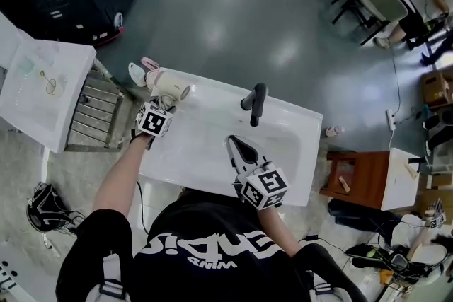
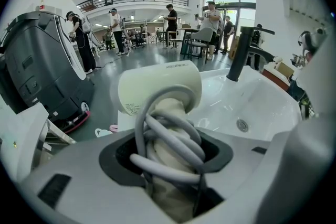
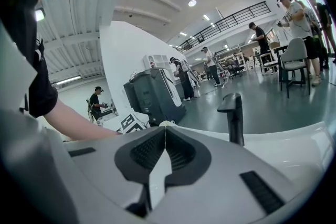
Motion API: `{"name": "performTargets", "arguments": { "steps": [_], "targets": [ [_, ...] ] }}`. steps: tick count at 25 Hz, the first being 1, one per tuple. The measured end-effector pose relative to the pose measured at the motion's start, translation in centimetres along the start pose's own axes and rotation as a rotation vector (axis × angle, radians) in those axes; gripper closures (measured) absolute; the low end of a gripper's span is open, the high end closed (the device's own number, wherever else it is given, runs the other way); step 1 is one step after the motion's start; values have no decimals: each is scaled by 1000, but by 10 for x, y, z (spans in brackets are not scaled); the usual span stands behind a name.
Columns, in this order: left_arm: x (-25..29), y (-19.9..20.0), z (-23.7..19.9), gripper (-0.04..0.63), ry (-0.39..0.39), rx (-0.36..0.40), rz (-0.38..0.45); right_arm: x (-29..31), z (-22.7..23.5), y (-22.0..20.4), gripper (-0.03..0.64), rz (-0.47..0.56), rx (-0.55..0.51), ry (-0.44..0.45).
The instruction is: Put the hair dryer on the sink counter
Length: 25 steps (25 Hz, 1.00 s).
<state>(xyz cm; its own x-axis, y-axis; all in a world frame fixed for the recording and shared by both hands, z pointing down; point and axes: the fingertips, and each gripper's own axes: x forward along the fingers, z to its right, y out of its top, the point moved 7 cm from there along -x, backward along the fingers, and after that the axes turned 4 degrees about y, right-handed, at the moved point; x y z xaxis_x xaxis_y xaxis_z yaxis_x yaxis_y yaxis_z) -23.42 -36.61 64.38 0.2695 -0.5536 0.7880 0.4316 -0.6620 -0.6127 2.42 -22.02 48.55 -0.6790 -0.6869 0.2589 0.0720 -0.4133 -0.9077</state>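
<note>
Left claw [image 1: 164, 102] is grasping the hair dryer [image 1: 170, 84] by its handle at the far-left corner of the sink surface [image 1: 301, 152]. Touching down or not, can't tell. Dryer's looking cream-white w/ a fat barrel, and a grey cord [image 2: 168, 134] is coiling round the handle. Barrel's lying crosswise, long axis running L-to-R in the head view, round end facing the black faucet [image 1: 255, 103]. Handle's trailing back toward the near edge. Over on the right, right claw [image 1: 231, 142] is hovering above the basin [image 1: 202, 134], clenched tight on nothing.

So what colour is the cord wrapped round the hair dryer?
The cord is grey; the left gripper view shows it best.
</note>
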Motion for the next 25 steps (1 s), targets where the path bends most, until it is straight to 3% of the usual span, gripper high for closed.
{"name": "performTargets", "arguments": {
  "steps": [25],
  "targets": [
    [-3,0,3,328,25,-15,7,0,-2,-2,598,-16,4,14]
  ]
}}
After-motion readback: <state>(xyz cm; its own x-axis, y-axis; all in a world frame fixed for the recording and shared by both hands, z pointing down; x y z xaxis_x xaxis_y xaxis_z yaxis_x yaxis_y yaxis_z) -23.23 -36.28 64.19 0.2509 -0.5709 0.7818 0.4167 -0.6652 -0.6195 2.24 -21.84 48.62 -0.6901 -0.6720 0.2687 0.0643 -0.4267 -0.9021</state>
